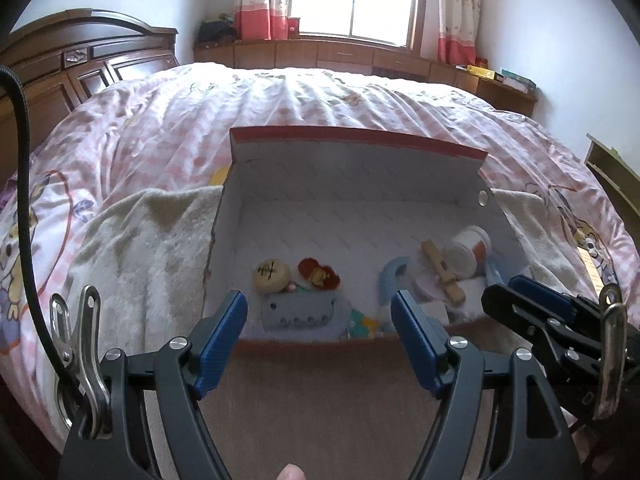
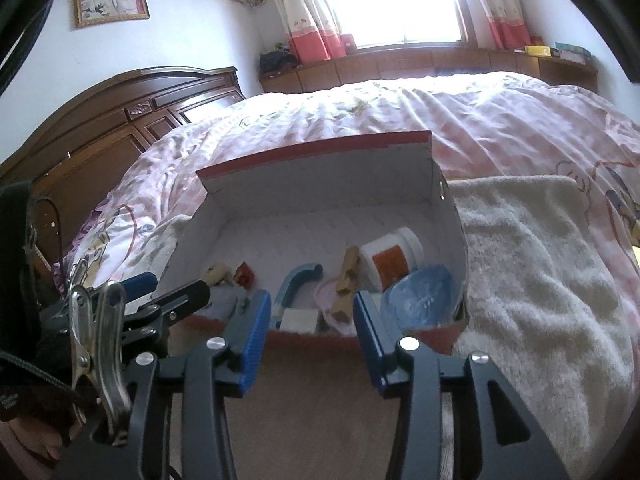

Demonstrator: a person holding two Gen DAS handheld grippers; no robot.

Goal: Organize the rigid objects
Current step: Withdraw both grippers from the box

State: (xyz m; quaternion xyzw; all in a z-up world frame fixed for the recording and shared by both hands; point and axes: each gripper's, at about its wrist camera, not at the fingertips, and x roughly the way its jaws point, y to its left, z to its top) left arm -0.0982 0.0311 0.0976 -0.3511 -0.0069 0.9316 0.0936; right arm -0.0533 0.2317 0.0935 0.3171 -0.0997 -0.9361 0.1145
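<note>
Open cardboard box (image 1: 352,184) with red rim resting on a white fleece blanket (image 1: 132,248) on the bed (image 1: 280,96), lid flap standing upright at the far side.

Inside the box, along the near wall: a round cream game piece (image 1: 271,276) at the left, touching a red-and-yellow toy (image 1: 319,273) just to its right; a grey perforated block (image 1: 303,313) lying directly in front of both. Toward the box's right half: a curved pale-blue piece (image 1: 390,280), a wooden piece (image 1: 442,272) lying tilted across a pink disc (image 1: 424,284), and a white jar with an orange label (image 1: 470,250) tipped on its side against the right wall. In the right wrist view, also a blue crinkled bowl-like item (image 2: 420,296) in the box's near right corner and a white block (image 2: 298,320) by the near wall.

Left gripper (image 1: 318,316) poised just outside the box's near wall, jaws spread wide, nothing between them; grey block and curved blue piece seen through the gap, beyond the fingertips and not touched. Right gripper (image 2: 312,316) likewise in front of the near wall, toward the box's right half, jaws wide apart and empty; white block, pink disc and wooden piece beyond the gap. Right gripper visible in the left view near the box's right corner (image 1: 520,300); left gripper in the right view near its left corner (image 2: 168,296).
</note>
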